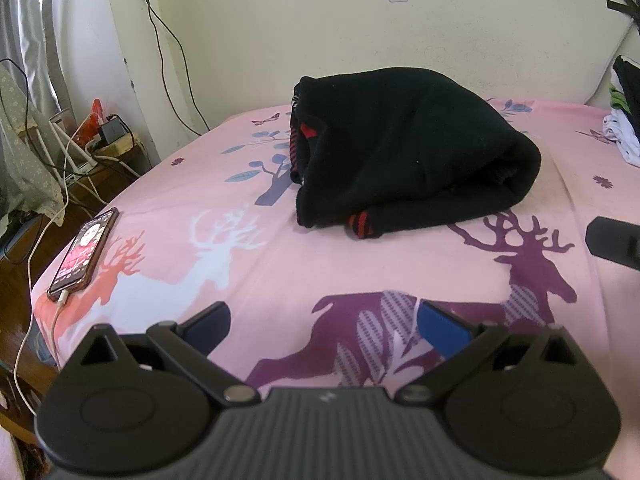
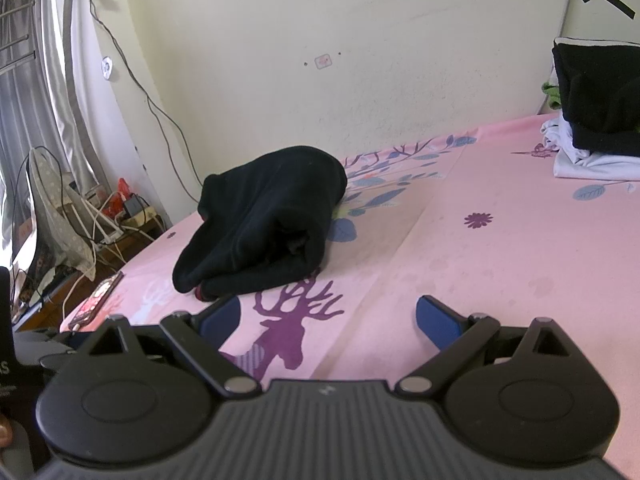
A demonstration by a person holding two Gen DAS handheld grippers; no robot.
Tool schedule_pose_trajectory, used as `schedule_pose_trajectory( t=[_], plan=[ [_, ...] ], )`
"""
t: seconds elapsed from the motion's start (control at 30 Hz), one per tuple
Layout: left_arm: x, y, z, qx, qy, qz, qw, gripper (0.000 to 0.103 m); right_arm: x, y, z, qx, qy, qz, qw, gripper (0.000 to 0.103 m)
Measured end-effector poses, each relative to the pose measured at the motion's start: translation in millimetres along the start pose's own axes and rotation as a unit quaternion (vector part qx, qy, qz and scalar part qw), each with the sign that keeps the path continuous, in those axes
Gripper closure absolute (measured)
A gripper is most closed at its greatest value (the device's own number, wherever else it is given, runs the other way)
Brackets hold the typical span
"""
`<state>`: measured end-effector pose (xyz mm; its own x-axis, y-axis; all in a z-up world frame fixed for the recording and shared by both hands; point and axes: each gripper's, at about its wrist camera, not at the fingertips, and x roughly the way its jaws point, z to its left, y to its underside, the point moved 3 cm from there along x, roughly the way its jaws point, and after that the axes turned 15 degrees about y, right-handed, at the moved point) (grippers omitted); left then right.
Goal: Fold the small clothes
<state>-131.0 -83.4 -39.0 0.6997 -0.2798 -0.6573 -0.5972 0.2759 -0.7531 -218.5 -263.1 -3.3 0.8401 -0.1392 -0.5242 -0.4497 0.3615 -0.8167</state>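
Note:
A black garment with red-striped cuffs [image 1: 404, 152] lies folded in a bundle on the pink bed sheet [image 1: 280, 248]. It also shows in the right wrist view [image 2: 264, 220], at the left of the bed. My left gripper [image 1: 324, 320] is open and empty, above the sheet, in front of the garment and apart from it. My right gripper [image 2: 328, 316] is open and empty, to the right of the garment and short of it. Part of the right gripper's body [image 1: 614, 242] shows at the right edge of the left wrist view.
A phone [image 1: 84, 252] on a white charging cable lies at the bed's left edge; it also shows in the right wrist view [image 2: 98, 300]. A pile of black and white clothes [image 2: 596, 120] sits at the back right. Cables and a power strip [image 1: 108, 132] stand left of the bed.

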Motion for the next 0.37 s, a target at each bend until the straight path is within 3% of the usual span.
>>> schedule_pose_trajectory(
  t=[0.37],
  plan=[
    [-3.1,-1.1,-0.2,0.001,0.012,-0.005,0.9999,0.0,-0.4,-0.6,0.1,0.001,-0.001,-0.001,1.0,0.012]
  ],
)
